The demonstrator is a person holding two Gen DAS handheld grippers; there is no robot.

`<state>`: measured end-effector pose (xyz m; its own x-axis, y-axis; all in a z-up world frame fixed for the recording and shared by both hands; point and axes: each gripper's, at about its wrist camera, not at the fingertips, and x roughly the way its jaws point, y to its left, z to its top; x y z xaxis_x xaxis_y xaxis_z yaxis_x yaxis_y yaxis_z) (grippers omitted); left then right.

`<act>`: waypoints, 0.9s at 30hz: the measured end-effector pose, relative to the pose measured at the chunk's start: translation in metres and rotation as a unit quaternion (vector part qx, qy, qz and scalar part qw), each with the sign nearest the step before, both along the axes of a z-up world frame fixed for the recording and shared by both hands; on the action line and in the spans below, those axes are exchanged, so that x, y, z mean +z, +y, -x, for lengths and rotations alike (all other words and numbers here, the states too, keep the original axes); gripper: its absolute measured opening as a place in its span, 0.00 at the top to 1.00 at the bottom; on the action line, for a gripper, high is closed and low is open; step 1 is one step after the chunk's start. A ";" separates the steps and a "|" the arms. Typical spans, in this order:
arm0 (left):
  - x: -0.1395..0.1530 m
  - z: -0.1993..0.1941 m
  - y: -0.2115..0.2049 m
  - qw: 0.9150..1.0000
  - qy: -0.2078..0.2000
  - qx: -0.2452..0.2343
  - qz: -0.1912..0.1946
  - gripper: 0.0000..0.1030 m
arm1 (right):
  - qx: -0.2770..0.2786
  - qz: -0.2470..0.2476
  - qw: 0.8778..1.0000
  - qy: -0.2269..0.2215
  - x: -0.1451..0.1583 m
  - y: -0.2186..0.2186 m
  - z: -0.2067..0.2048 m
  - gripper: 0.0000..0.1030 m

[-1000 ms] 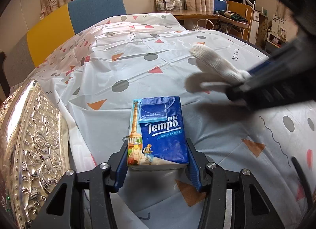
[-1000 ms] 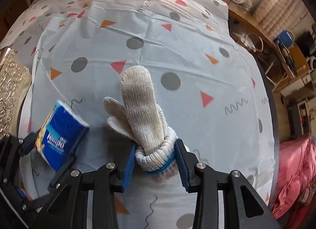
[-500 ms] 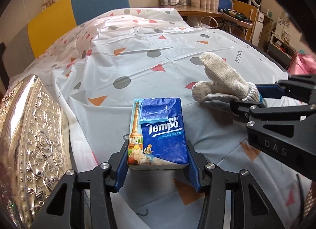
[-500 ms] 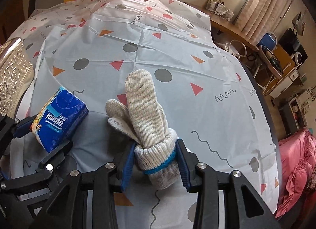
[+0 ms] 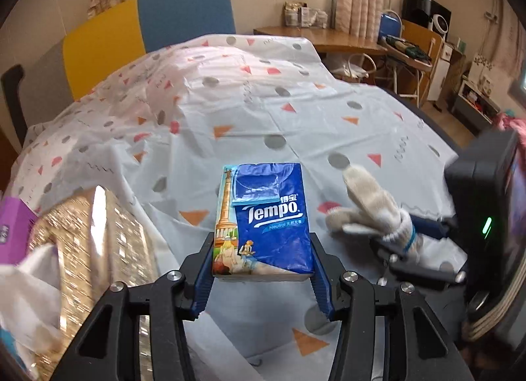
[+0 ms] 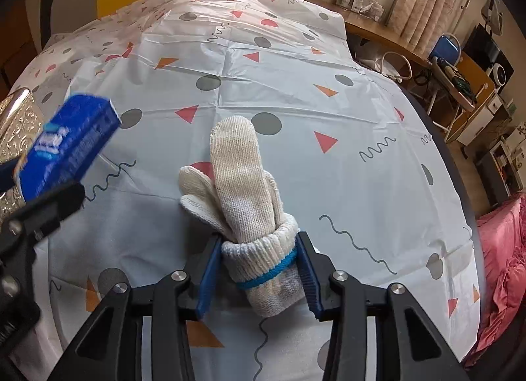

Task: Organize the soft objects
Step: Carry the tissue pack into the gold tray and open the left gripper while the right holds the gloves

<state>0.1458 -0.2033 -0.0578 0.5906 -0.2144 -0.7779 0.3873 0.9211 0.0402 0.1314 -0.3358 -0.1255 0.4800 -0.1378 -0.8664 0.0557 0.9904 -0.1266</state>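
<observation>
My left gripper [image 5: 263, 266] is shut on a blue Tempo tissue pack [image 5: 263, 220] and holds it above the patterned tablecloth [image 5: 263, 111]. My right gripper [image 6: 256, 269] is shut on the cuff of a rolled white knit glove [image 6: 243, 190] with a blue band, held above the cloth. The glove [image 5: 371, 213] and the right gripper show at the right of the left wrist view. The tissue pack [image 6: 69, 144] and the left gripper show at the left of the right wrist view.
A shiny embossed gold box [image 5: 98, 249] stands at the left, with a white soft item [image 5: 29, 292] and a purple pack [image 5: 13, 226] in it. Yellow and blue chairs [image 5: 148, 29] stand behind the table. A desk and shelves [image 5: 411, 49] fill the far right.
Both grippers have lifted and tilted up with their loads. The left gripper now sits nearer the gold box, whose contents have come into view. The right gripper has dropped back to the right.
</observation>
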 end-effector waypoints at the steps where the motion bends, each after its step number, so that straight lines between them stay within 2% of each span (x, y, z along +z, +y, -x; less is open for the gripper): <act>1: 0.007 -0.002 0.002 1.000 -0.009 0.001 0.000 0.50 | 0.005 0.011 1.000 -0.001 -0.001 0.003 0.000 0.57; 5: 0.037 -0.019 0.017 0.999 -0.032 0.018 -0.003 0.50 | 0.023 0.053 0.998 -0.003 -0.003 0.014 0.002 0.57; 8: 0.061 -0.038 0.037 0.998 -0.036 0.044 0.008 0.50 | 0.024 0.057 0.998 -0.003 -0.003 0.015 0.002 0.57; 11: 0.086 -0.050 0.065 0.995 -0.062 0.074 0.011 0.49 | 0.023 0.057 0.998 -0.005 -0.004 0.014 0.002 0.57; 16: 0.111 -0.059 0.116 0.989 -0.086 0.122 0.010 0.49 | 0.034 0.075 0.997 -0.009 -0.005 0.020 0.004 0.57; 21: 0.118 -0.053 0.169 0.981 -0.101 0.167 0.011 0.49 | 0.046 0.097 0.994 -0.012 -0.008 0.026 0.005 0.56; 27: 0.112 -0.024 0.223 0.974 -0.113 0.196 0.007 0.49 | 0.051 0.106 0.993 -0.008 -0.010 0.028 0.004 0.54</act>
<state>0.1699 0.0197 0.0544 0.7854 0.0526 -0.6167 -0.0119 0.9975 0.0700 0.1270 -0.3079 -0.1352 0.5143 -0.2668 -0.8150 -0.0389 0.9421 -0.3330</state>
